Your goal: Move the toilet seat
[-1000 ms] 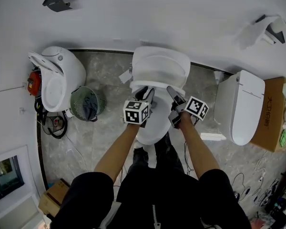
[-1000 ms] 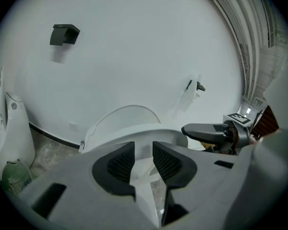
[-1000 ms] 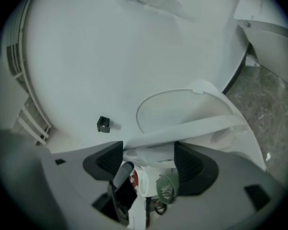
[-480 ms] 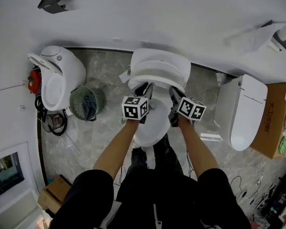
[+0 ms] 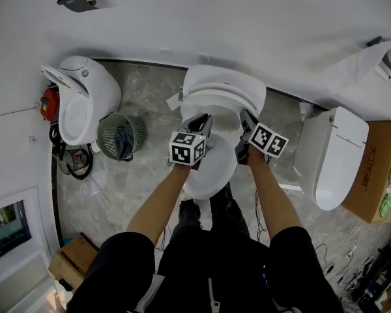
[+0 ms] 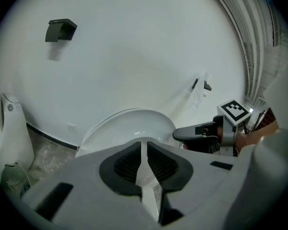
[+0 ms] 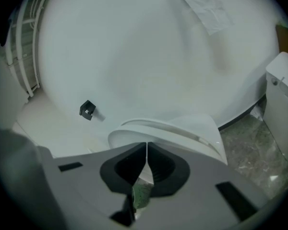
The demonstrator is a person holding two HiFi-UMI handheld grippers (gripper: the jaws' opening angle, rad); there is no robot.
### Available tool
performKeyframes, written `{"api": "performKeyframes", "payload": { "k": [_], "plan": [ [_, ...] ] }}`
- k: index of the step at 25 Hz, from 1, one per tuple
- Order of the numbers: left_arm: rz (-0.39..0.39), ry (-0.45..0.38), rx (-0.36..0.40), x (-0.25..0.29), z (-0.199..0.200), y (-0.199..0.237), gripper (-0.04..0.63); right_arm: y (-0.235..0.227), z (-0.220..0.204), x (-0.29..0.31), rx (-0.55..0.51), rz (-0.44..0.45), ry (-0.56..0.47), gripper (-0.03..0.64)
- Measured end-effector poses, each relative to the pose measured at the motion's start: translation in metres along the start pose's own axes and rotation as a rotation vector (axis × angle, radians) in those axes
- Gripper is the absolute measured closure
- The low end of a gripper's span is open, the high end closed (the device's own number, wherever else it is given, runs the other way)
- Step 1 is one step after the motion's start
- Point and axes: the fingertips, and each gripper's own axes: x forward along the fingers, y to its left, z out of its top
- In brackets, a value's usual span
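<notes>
- Head view: our left gripper (image 5: pixel 202 125) and right gripper (image 5: pixel 247 120) meet the front rim of the half-tilted toilet seat (image 5: pixel 223 98).
- Left gripper view: jaws closing, only a thin slit remaining.
- Right gripper view: jaws pressed together, empty. Next, we judge, swing the seat evenly on its hinge.

Three toilets are counted: left toilet (image 5: pixel 85 103), middle toilet (image 5: pixel 221 87), right toilet (image 5: pixel 332 155). And two cardboard boxes are tallied, right box (image 5: pixel 376 168) and lower-left box (image 5: pixel 70 264). One round fan (image 5: pixel 120 135) is logged on the floor. One red thing (image 5: pixel 49 103) is spotted beside the left toilet.
</notes>
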Motion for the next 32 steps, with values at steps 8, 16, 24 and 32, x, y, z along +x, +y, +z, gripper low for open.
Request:
{"api": "performKeyframes", "payload": {
  "k": [8,16,24,32],
  "plan": [
    [-0.010,-0.044,0.064,-0.042,0.004,-0.008,0.594,0.040,-0.017,-0.037,-0.164,0.001,-0.036,0.612],
    [-0.057,-0.110,0.188,-0.120,-0.002,-0.038,0.594,0.106,-0.053,-0.110,-0.419,0.028,-0.125,0.614],
    [-0.104,-0.166,0.255,-0.212,-0.019,-0.072,0.594,0.170,-0.106,-0.189,-0.536,0.044,-0.218,0.614],
    [-0.118,-0.270,0.339,-0.294,-0.024,-0.096,0.594,0.204,-0.142,-0.260,-0.591,0.015,-0.318,0.614]
  ]
}}
